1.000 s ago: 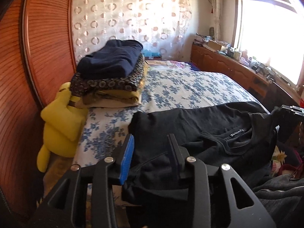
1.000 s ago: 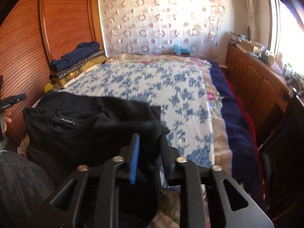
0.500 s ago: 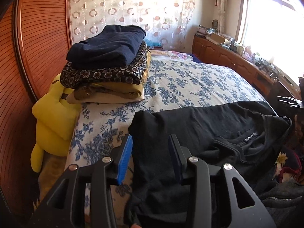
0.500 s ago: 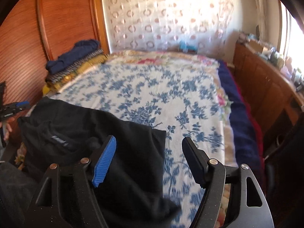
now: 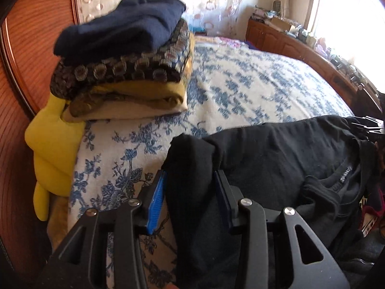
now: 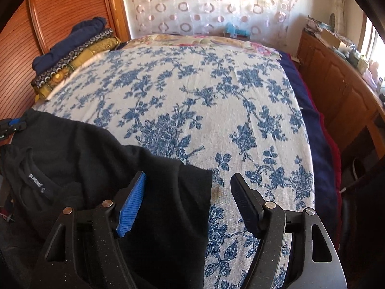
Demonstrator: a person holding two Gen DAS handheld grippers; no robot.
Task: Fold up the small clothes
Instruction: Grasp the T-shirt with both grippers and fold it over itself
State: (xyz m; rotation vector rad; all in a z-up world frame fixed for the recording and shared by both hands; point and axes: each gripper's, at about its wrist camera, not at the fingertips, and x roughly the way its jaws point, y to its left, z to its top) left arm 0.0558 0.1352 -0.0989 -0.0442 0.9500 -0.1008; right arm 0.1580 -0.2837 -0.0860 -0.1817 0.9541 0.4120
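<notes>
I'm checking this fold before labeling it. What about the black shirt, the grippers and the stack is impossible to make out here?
- Black shirt: its lower part is cut off by the bottom edge in both views.
- Neck label: print too small to read.
- Left gripper: fabric fills its gap; actual grip unclear.
- Folded stack: motion-blurred in the left view.

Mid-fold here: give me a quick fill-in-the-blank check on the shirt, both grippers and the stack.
1. The left gripper is shut on a bunched fold of the ____ shirt.
2. The right gripper is ____, with the shirt's edge lying between its fingers.
3. The top garment on the folded stack is ____ in colour.
4. The bedspread has a ____ floral print on white.

Missing words: black; open; navy; blue
</notes>
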